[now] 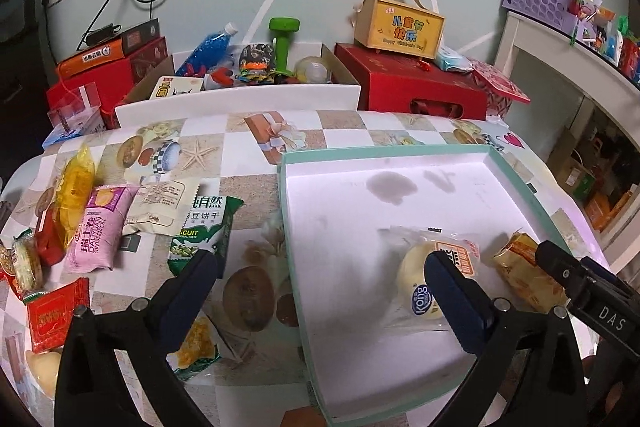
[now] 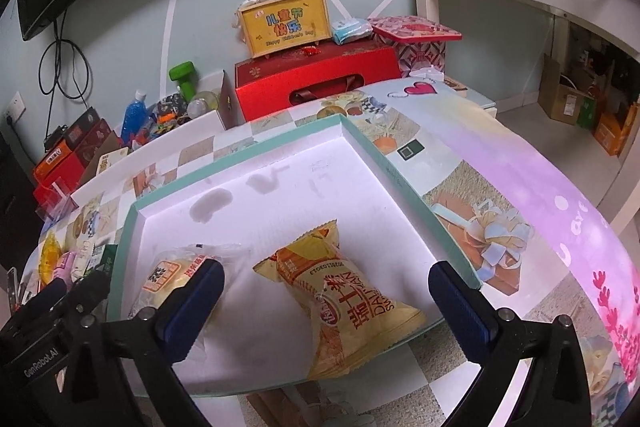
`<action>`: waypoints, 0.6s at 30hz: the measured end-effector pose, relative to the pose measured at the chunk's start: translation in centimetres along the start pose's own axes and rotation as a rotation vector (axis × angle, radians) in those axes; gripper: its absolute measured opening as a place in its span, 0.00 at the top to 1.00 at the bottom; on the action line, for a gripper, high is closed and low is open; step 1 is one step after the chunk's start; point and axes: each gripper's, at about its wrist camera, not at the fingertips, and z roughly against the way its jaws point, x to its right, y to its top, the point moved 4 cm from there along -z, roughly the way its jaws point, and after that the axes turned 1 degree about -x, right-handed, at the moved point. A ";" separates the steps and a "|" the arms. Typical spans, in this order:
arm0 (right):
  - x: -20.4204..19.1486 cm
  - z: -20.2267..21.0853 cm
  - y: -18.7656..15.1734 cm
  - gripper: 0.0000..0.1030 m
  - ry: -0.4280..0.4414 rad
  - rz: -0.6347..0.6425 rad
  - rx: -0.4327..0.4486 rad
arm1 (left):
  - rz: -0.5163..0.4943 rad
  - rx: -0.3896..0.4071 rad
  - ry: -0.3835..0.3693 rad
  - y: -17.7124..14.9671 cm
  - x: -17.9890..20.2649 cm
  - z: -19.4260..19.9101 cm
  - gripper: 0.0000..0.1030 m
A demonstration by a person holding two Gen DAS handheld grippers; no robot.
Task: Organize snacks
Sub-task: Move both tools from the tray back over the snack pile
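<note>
- The patterned table [image 1: 248, 143] bears everything; on its right half lies one shallow white tray with a teal rim [image 1: 288, 211], the place where the snacks go.
- Two snacks lie in the tray, at its near end: a yellow Swiss-roll packet [image 2: 340, 303] to the right and, just beside it on the left, a clear-wrapped round pastry [image 1: 424, 283].
- On the table left of the tray the loose pile waits. I count about nine packets there: a pink Swiss-roll packet [image 1: 98, 231], a green biscuit packet [image 1: 204, 231], a cream one, a yellow one, red ones and a few smaller at the near edge; the exact number is hard to tell.
- The right gripper [image 2: 326, 293] stands released, jaws wide on either side of the yellow packet without pressing it.
- The left gripper [image 1: 320, 275] is likewise released and holds nothing, spanning the tray's left rim.
- Judgement: both drops look done. The next move calls for the left gripper to go left to the pile and close on one packet alone, likely the green biscuit packet, the nearest.
</note>
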 end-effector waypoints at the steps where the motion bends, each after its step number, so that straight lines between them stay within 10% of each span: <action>1: 0.0 0.1 0.1 0.00 0.000 -0.002 0.010 | -0.001 0.000 -0.001 0.0 0.0 0.0 0.00; 18: -2.3 2.1 1.0 0.00 0.034 0.033 0.109 | 0.018 0.009 0.024 0.0 -2.9 2.6 0.00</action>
